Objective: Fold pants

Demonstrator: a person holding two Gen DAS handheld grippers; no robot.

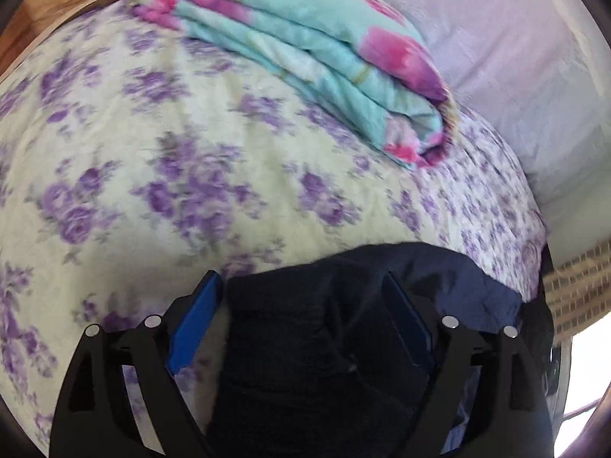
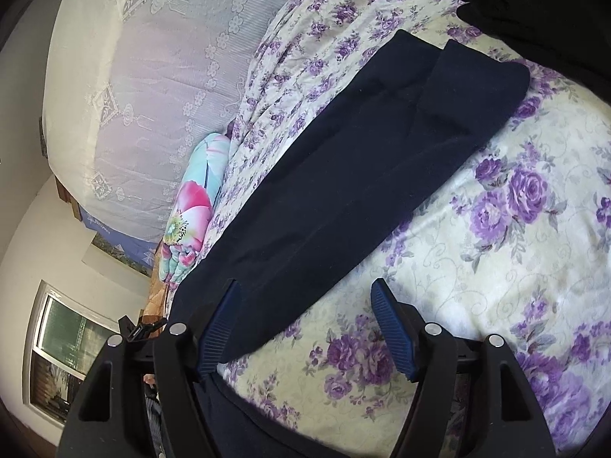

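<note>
Dark navy pants (image 2: 374, 160) lie stretched across the floral bedspread (image 2: 496, 267), legs doubled, running from lower left to upper right in the right wrist view. My right gripper (image 2: 305, 297) is open, its left finger at the near edge of the pants, its right finger over bare bedspread. In the left wrist view a bunched part of the pants (image 1: 324, 324) lies between the fingers of my left gripper (image 1: 305, 286), whose jaws stand wide apart and do not pinch the cloth.
A folded turquoise and pink quilt (image 1: 305, 49) lies at the far side of the bed (image 1: 114, 152), by a pale lilac pillow (image 1: 515, 57). The quilt (image 2: 191, 210) and a lace cover (image 2: 152, 76) show in the right wrist view. A window (image 2: 57, 343) is at lower left.
</note>
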